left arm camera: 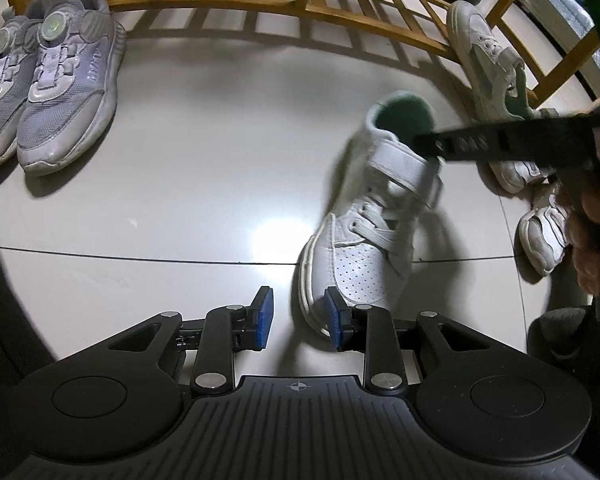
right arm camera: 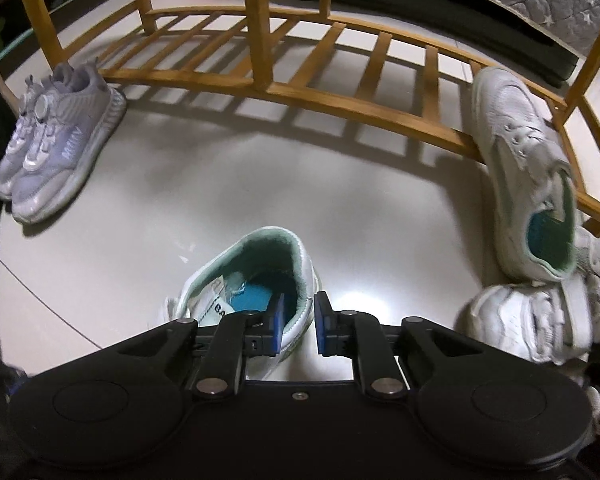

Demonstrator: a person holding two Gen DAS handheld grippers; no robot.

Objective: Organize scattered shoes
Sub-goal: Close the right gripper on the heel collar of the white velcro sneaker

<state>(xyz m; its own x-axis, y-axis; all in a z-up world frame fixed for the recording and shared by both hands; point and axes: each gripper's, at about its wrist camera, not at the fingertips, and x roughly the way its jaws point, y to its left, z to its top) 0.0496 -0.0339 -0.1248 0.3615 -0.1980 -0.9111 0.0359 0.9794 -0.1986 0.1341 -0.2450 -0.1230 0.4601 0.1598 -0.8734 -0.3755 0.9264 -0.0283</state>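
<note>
A white strap sneaker (left arm camera: 372, 224) with a green lining stands on the pale tiled floor, toe toward me. In the right wrist view my right gripper (right arm camera: 299, 325) is shut on the heel collar of this white sneaker (right arm camera: 256, 276), one pad inside the opening and one outside. The left wrist view shows that same gripper as a black finger (left arm camera: 480, 144) reaching into the shoe's mouth. My left gripper (left arm camera: 299, 319) hangs low over the floor at the sneaker's toe. Its blue pads stand apart with floor showing between them, and the right pad is beside the toe's sole.
A grey pair of dial-lace sneakers (left arm camera: 52, 92) (right arm camera: 52, 148) sits side by side at the left, in front of the wooden shoe rack (left arm camera: 260, 4) (right arm camera: 260, 80). A second white sneaker (right arm camera: 528, 168) leans on the rack at the right, above a chunky white shoe (right arm camera: 540, 320).
</note>
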